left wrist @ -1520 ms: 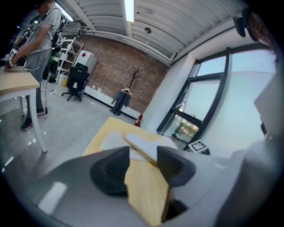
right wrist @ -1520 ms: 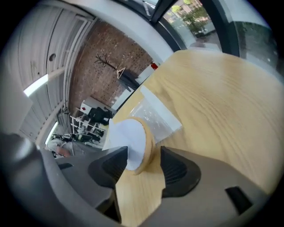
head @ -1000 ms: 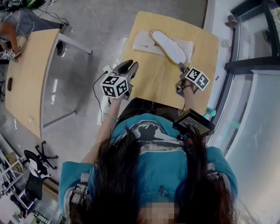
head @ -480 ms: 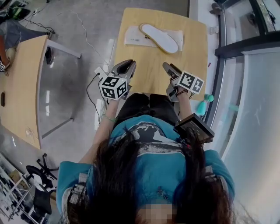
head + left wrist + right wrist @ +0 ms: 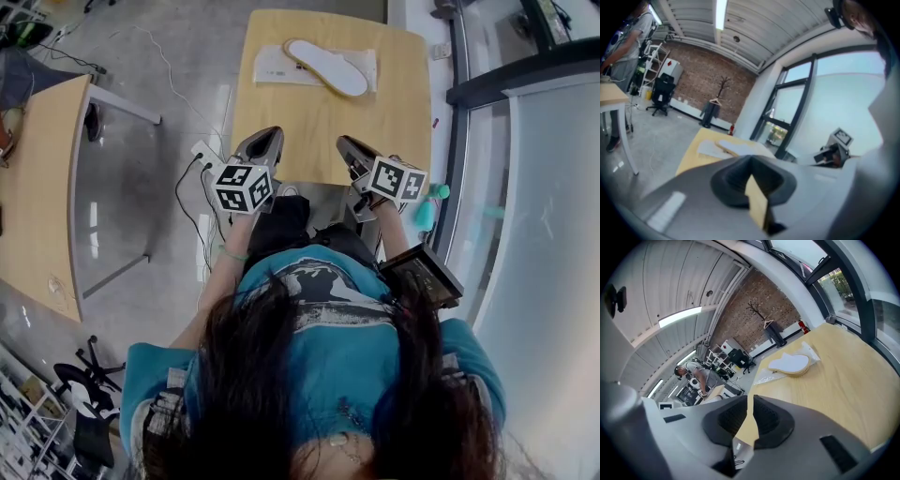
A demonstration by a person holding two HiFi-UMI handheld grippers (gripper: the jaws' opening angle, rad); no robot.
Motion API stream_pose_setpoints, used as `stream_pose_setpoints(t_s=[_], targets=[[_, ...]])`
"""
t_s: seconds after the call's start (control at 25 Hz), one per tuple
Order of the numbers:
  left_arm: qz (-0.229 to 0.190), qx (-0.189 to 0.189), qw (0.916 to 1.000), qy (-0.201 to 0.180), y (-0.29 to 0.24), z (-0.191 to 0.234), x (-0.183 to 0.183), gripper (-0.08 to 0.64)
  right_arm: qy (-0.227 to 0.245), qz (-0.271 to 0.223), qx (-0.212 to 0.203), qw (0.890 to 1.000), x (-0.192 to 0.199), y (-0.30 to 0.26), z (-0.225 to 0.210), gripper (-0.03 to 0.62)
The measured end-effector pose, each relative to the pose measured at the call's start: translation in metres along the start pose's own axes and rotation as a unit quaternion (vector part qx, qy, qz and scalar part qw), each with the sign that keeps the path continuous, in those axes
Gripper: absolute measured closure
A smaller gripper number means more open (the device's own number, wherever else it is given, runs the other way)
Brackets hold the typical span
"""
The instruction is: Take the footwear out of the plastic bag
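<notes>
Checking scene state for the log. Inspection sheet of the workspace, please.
surface: wooden table, bare apart from the job's things
job's things: white footwear lying on the plastic bag, far end
clutter: nothing seen
grippers: left gripper shut, empty; right gripper jaws closing, nothing between them; both at the near edge
cables: power strip and cable on the floor
surroundings: second table left, glass wall right

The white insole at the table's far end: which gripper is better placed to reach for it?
Probably the right gripper: it lines up more closely with the insole; empty, jaws closing. The left gripper, shut and empty, sits further aside by the left edge of the table. Both are far off.
</notes>
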State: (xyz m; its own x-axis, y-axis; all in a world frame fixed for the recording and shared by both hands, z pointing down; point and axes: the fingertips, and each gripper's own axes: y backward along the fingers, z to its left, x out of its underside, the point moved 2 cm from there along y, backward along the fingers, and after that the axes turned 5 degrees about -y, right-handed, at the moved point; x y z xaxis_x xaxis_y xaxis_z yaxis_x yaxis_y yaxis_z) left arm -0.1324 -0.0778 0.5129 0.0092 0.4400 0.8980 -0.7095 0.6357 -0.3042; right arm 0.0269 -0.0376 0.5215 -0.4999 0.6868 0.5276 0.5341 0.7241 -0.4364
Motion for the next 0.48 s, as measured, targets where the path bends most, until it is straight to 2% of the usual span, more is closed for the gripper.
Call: stream_pose_setpoints(t_s=[0.24,0.36,0.48], targets=[[0.006,-0.001,1.0,-0.008,0.009,-0.034,0.012,0.558,-0.027,0.002,-0.007,1.0,0.022,0.033,-0.013,0.555],[0.0,-0.003,0.9999,-0.016,0.021,-0.066,0.018,0.558,-0.018,0.005,-0.018,1.0,0.035,0.058,-0.014,0.555],[0.0,-0.003,0.9999,-0.012,0.041,-0.101,0.036,0.558,-0.013,0.011,-0.026,1.0,0.065,0.091,-0.015,0.556]])
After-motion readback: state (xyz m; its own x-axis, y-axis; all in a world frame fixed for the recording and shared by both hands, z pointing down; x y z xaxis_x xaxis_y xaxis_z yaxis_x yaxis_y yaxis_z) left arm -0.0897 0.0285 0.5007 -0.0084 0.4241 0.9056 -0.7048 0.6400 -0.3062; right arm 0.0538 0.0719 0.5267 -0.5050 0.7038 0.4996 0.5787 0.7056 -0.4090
